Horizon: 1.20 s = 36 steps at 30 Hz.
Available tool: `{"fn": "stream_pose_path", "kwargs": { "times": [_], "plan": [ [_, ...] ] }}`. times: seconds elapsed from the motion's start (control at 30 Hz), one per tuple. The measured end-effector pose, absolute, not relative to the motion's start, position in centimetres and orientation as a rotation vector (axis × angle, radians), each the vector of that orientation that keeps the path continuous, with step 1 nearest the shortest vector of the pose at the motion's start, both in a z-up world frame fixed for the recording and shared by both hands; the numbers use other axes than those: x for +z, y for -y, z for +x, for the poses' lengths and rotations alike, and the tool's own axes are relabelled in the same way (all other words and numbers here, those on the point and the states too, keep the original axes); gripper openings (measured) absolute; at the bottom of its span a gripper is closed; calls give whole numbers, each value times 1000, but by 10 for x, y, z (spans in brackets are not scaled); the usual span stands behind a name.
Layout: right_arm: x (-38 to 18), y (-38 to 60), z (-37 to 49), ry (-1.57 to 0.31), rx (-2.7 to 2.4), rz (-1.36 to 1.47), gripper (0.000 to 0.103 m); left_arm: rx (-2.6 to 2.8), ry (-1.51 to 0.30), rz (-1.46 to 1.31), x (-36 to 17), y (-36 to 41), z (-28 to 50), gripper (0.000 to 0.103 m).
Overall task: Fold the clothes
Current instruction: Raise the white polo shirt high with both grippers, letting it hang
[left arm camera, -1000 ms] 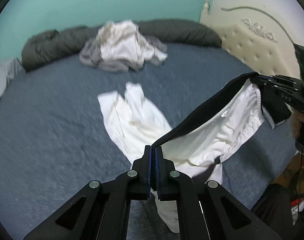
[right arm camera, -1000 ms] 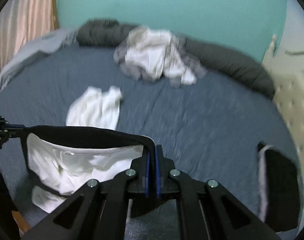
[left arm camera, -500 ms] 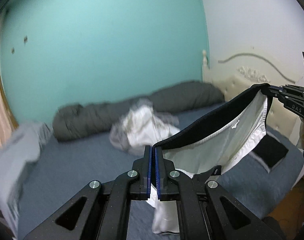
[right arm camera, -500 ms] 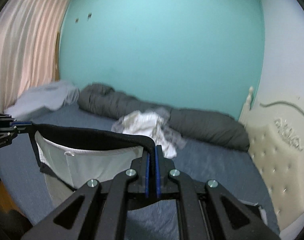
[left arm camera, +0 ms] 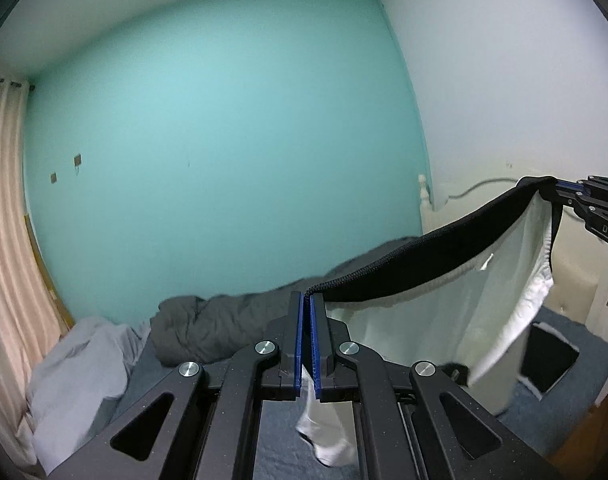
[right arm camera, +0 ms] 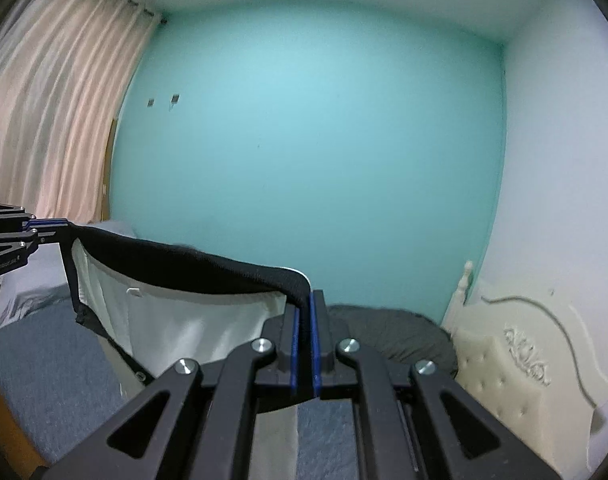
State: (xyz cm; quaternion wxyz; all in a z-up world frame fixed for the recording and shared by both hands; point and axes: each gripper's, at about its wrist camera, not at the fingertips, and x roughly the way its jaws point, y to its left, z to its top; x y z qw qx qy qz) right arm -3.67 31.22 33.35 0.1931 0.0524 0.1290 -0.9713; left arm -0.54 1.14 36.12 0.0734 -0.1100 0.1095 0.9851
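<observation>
I am pinching one end of the black waistband (left arm camera: 424,264) of the white trousers (left arm camera: 444,320) in my left tool (left arm camera: 306,300), and the other end in my right tool (right arm camera: 304,300). I am holding them stretched between the tools, hanging above the bed (right arm camera: 44,368).

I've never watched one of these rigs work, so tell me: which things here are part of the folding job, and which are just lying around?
Part of the job:
- white garment with black waistband, held up, stretched between both grippers
- left gripper, shut on the waistband
- right gripper, shut on the other end

Just lying about:
- dark grey duvet
- light grey bedding
- curtain
- cream headboard
</observation>
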Motion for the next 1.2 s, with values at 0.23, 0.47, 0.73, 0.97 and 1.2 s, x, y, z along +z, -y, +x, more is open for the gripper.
{"fn": "stream_pose_path", "kwargs": {
  "times": [0.23, 0.47, 0.73, 0.97, 1.2],
  "plan": [
    [363, -323, -6, -370, -2709, 90, 4, 2920, -353, -321, 357, -18, 14, 3],
    [346, -338, 5, -396, -2715, 134, 4, 2878, -424, -331, 334, -32, 31, 3],
    [314, -348, 0, -362, -2704, 227, 4, 2874, -439, -349, 324, -39, 33, 3],
    [306, -337, 9, -370, -2705, 215, 4, 2893, -408, -351, 332, -35, 31, 3],
    [303, -328, -2, -384, -2706, 231, 4, 2898, -364, -402, 321, -27, 11, 3]
  ]
}}
